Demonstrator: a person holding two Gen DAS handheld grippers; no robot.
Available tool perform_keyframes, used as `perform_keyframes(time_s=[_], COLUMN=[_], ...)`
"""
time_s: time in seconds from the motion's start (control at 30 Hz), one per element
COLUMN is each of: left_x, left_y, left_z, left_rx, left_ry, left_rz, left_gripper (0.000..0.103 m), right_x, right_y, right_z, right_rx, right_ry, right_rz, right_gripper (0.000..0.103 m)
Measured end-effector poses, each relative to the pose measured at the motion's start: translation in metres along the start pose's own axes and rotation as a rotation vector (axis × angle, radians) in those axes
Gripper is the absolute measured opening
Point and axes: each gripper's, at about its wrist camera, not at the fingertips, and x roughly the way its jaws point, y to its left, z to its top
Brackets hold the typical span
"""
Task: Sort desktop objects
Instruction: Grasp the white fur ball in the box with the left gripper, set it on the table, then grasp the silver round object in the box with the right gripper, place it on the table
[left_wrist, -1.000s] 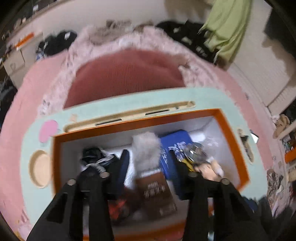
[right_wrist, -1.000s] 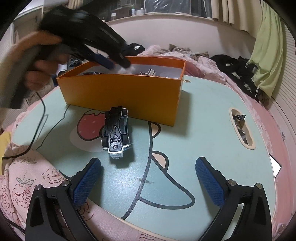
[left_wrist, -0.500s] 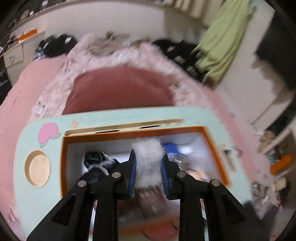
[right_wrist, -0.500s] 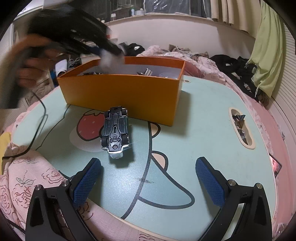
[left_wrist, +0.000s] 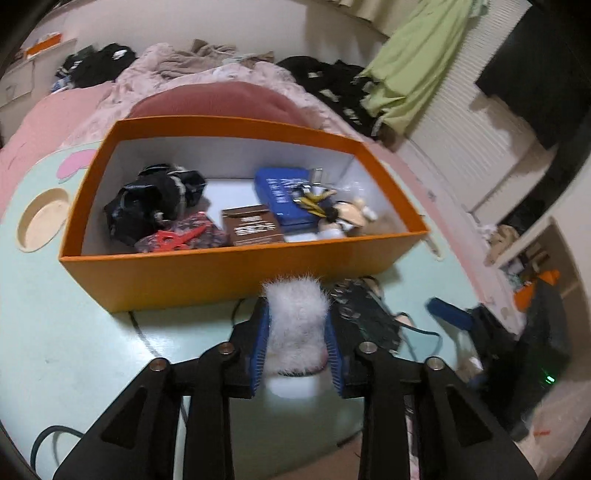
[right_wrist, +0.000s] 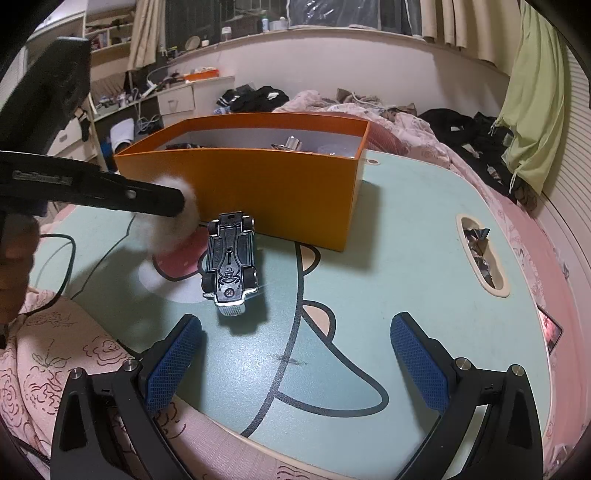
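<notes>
My left gripper (left_wrist: 297, 332) is shut on a white fluffy pom-pom (left_wrist: 295, 325) and holds it low over the mint table, in front of the orange box (left_wrist: 229, 273). The pom-pom also shows in the right wrist view (right_wrist: 177, 225), left of an upside-down black toy car (right_wrist: 231, 260). The car lies on the table just in front of the orange box (right_wrist: 266, 195). My right gripper (right_wrist: 295, 358) is open and empty, near the table's front edge, behind the car.
The box holds a black bundle (left_wrist: 151, 203), red scissors (left_wrist: 177, 236), a brown packet (left_wrist: 253, 225), a blue pouch (left_wrist: 284, 192) and a small figure (left_wrist: 347, 214). The table (right_wrist: 406, 266) has a slot with scraps (right_wrist: 480, 254) at right. A black cable (right_wrist: 66, 254) trails at left.
My left gripper closed on the pom-pom inside the box, lifted it out and brought it down in front of the box beside the car. My right gripper has not moved.
</notes>
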Motion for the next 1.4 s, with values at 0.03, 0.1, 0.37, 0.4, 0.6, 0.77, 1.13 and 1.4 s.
perform_keyframes(time_s=[0.03, 0.1, 0.37, 0.4, 0.6, 0.77, 1.13, 1.4], left_x=[-0.003, -0.014, -0.018, -0.007, 0.019, 0.03, 0.035, 0.045], left_y=[0.0, 0.001, -0.004, -0.002, 0.006, 0.011, 0.012, 0.012], left_z=[-0.001, -0.005, -0.053, -0.056, -0.049, -0.05, -0.05, -0.046], left_rx=[0.002, 0.014, 0.216, 0.206, 0.172, 0.17, 0.169, 0.167], left_ry=[-0.009, -0.045, -0.013, 0.024, 0.025, 0.019, 0.016, 0.009], left_rz=[0.015, 0.023, 0.229, 0.255, 0.28, 0.281, 0.28, 0.282], left_gripper=[0.038, 0.051, 0.081, 0.09, 0.103, 0.103, 0.103, 0.103], right_x=[0.0, 0.0, 0.0, 0.0, -0.003, -0.001, -0.008, -0.04], right_y=[0.0, 0.0, -0.001, 0.0, 0.003, 0.001, -0.015, -0.028], right_z=[0.0, 0.0, -0.001, -0.001, 0.0, 0.003, 0.003, 0.053], right_rx=[0.0, 0.0, -0.002, -0.003, -0.001, 0.007, 0.112, 0.184], right_ry=[0.0, 0.0, 0.001, -0.001, 0.0, 0.002, 0.026, -0.102], right_rz=[0.0, 0.0, 0.001, -0.002, -0.003, -0.016, -0.143, -0.014], right_gripper=[0.102, 0.102, 0.103, 0.103, 0.103, 0.103, 0.103, 0.067])
